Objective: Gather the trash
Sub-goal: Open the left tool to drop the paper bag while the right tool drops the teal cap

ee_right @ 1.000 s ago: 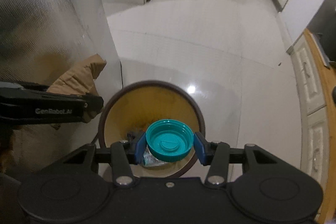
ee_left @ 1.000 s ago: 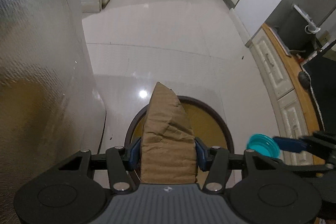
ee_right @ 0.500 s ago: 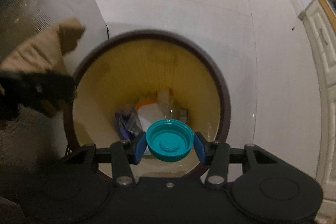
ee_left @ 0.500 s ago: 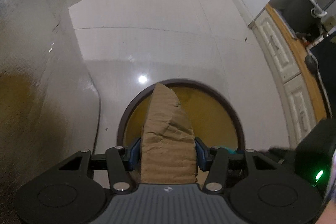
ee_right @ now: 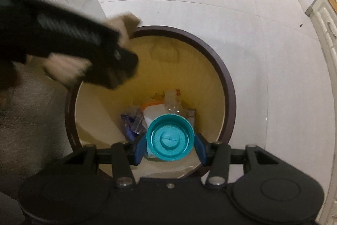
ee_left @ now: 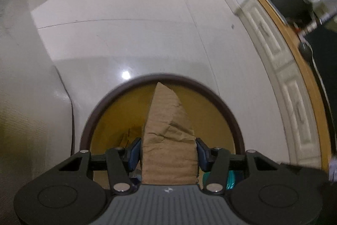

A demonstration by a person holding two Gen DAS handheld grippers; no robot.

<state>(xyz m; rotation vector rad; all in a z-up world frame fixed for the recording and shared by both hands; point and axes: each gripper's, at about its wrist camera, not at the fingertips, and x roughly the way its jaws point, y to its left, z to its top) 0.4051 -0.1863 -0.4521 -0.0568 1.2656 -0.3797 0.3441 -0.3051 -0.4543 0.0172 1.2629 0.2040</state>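
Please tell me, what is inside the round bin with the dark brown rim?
At the bottom of the bin lie a white wrapper, a clear plastic piece and a blue-purple packet. The teal lid in the right gripper covers what lies under it.

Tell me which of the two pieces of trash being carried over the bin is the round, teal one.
The teal lid in the right tongs; the left tongs, opening, carry crumpled brown paper.

A crumpled brown paper piece [ee_left: 168, 140] and a round teal lid [ee_right: 170, 136] hang over the open brown bin [ee_right: 228, 81], which already holds some wrappers [ee_right: 134, 121].
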